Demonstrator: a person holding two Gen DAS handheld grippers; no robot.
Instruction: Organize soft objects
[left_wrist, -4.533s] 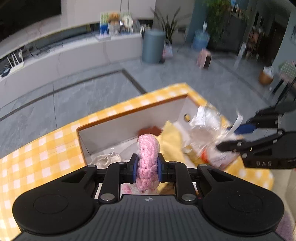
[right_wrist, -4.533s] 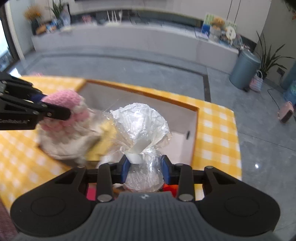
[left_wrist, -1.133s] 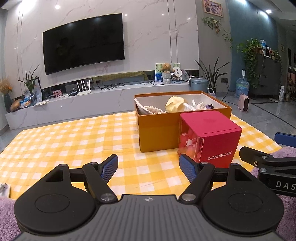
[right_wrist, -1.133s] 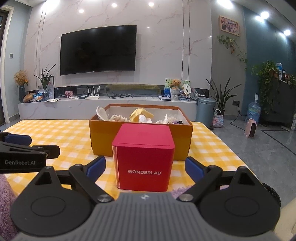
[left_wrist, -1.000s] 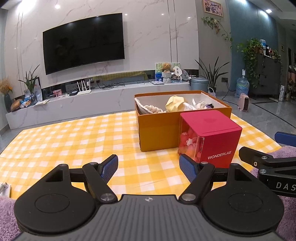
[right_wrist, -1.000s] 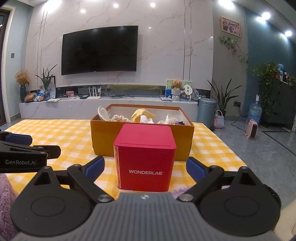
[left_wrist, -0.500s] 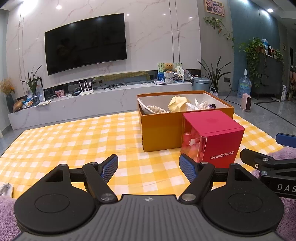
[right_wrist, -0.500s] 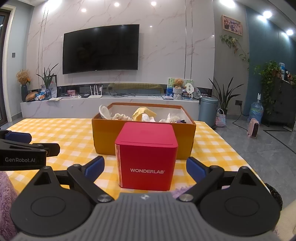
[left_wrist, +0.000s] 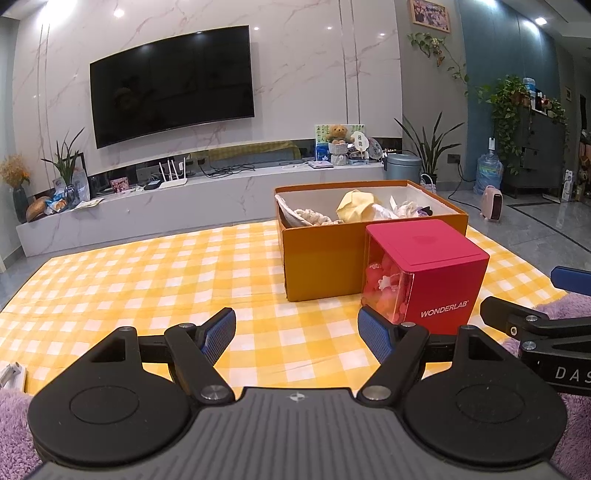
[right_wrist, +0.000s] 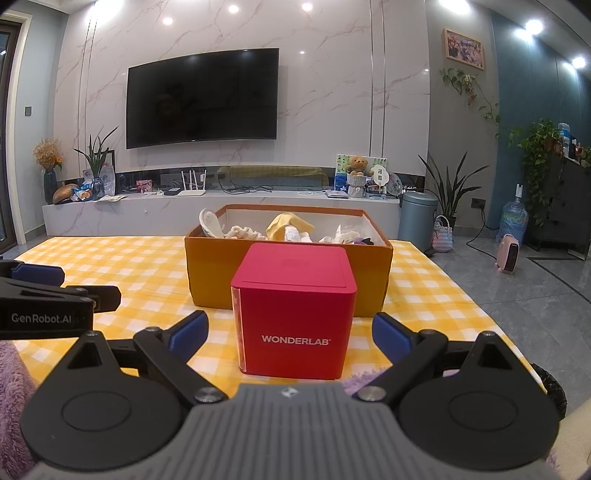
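Soft objects (right_wrist: 288, 229) lie heaped inside the open orange cardboard box (right_wrist: 280, 280) on the yellow-and-white checked surface (left_wrist: 147, 280): a crumpled yellow cloth (left_wrist: 356, 205), a cream knitted piece (left_wrist: 314, 218) towards the box's left end, and crinkled white items (left_wrist: 406, 208) with a small dark scrap at the right. All sit below or just above the rim. Directly before the box stands a red cube-shaped carton marked WONDERLAB (right_wrist: 293, 314), upright, its clear side panel showing pink contents.

Your left tongs (left_wrist: 295, 332) stand wide apart and hold nothing, poised low over the cloth. Your right tongs (right_wrist: 290, 334) are likewise spread wide and empty; the red carton sits beyond the blue pads (right_wrist: 190, 334), not touched by them. Purple fleecy fabric (left_wrist: 14, 410) shows at the near edges.
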